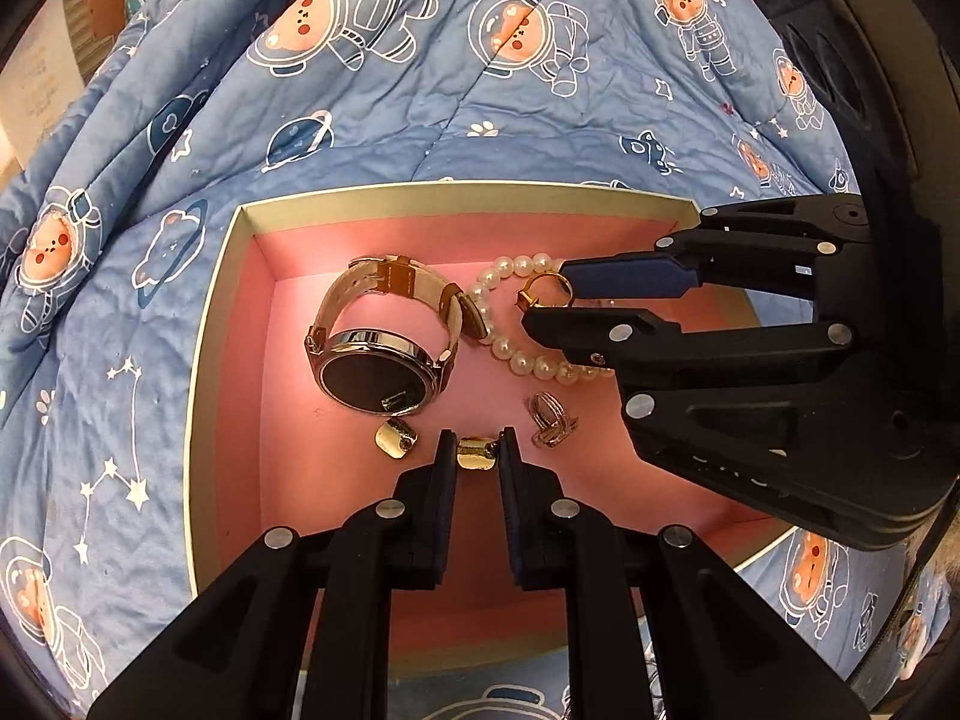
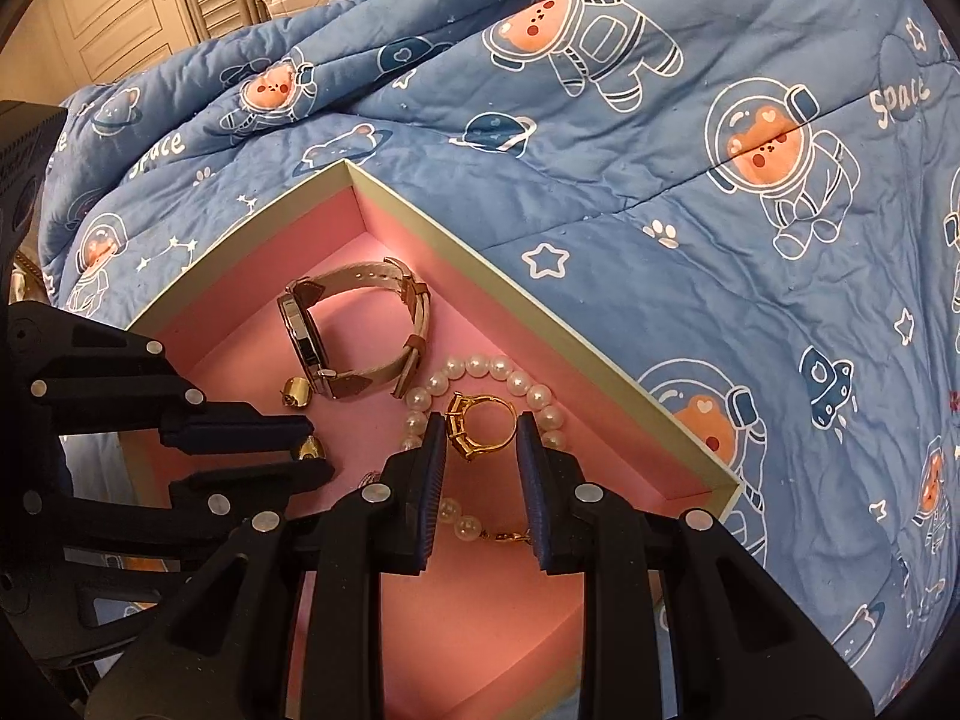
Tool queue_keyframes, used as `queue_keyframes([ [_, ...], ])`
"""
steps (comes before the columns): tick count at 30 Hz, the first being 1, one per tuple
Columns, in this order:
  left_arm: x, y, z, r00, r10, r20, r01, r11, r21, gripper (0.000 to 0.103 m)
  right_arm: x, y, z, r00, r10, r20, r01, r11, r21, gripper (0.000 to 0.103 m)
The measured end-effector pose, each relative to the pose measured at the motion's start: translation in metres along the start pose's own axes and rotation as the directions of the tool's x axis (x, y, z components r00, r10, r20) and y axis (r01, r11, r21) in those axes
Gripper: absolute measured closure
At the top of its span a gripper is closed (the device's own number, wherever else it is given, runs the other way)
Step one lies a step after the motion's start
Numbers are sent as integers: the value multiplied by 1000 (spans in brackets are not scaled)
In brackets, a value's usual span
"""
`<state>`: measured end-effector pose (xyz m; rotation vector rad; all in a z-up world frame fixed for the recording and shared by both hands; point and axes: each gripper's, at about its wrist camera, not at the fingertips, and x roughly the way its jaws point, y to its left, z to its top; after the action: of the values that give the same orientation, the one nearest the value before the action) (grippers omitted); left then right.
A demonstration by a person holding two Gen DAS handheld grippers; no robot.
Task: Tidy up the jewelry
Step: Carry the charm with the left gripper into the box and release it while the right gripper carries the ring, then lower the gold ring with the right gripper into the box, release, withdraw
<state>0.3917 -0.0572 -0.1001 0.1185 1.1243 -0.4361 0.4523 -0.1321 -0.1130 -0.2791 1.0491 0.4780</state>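
I have both tools down inside the pink-lined box, which sits on the bed's blue astronaut-bear quilt. My left tool pinches a small gold earring between its tips, low over the box floor. My right tool has its fingers set either side of a gold ring, which sits in the loop of the pearl bracelet; the fingers look closed onto it, though I cannot tell whether the ring is lifted or resting on the floor.

I judge the box is where everything gets gathered, so each tool is either placing or repositioning one small piece, and they work well apart to avoid collision.

The wristwatch stands on its edge with the strap buckled into a loop, which keeps it propped. A second gold earring lies just beside its case.

The left wrist view shows the watch's dark face and a silver ring near the pearls; in the right wrist view that silver ring is hidden behind my fingers. The right view alone shows the bracelet's gold clasp between my fingers, and the room's door beyond the bed.
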Motion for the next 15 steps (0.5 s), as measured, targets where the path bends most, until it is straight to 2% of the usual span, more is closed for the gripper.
queue_keyframes([
  [2,-1,-1,-1,1000,4,5,-4,1000,5,84,0,0,0,1000,-7,1,7,1000,-3,78],
  [6,-5,-3,-2,999,22,23,-22,999,23,67,1,1,0,1000,-13,-3,13,1000,-8,78],
  [15,-24,-10,-7,997,49,67,-54,996,75,52,1,3,2,1000,-8,6,8,1000,-3,76],
])
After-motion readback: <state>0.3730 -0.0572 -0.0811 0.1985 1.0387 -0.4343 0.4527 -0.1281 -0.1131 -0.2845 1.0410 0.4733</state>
